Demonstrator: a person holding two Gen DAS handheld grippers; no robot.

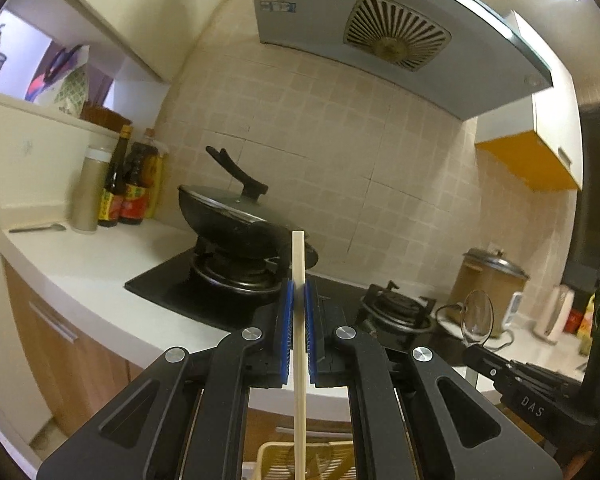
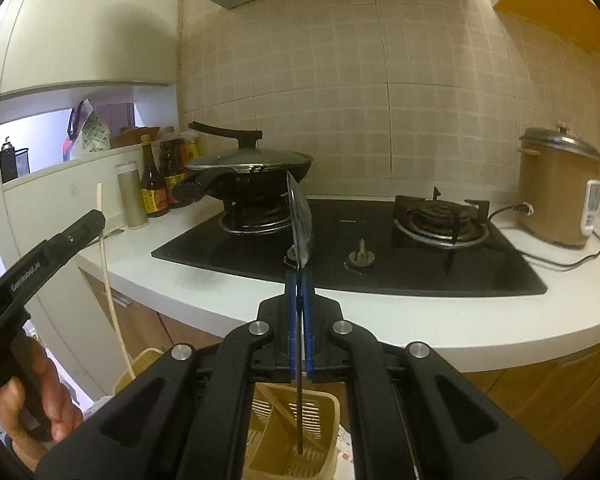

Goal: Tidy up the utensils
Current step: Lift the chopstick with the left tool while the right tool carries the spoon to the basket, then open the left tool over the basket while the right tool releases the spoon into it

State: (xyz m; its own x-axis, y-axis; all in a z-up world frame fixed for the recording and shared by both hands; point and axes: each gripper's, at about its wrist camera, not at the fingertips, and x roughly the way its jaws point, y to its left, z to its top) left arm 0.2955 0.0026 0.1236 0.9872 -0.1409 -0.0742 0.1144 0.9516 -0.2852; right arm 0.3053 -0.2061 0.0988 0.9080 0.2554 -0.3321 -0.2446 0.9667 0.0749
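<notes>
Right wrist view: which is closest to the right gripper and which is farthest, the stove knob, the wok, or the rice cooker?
From the right gripper:
1. Stove knob, just ahead, slightly right.
2. Wok, behind, on the left burner.
3. Rice cooker, far right on the counter.

counter front (image 2: 380, 312): bare | hob rear-left: lidded wok (image 2: 252, 168) | right: rice cooker (image 2: 556, 192)

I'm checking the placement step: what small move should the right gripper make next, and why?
Probably lower it straight down. The right gripper is shut on the spoon, and the handle tip already hangs just inside the utensil basket.
</notes>
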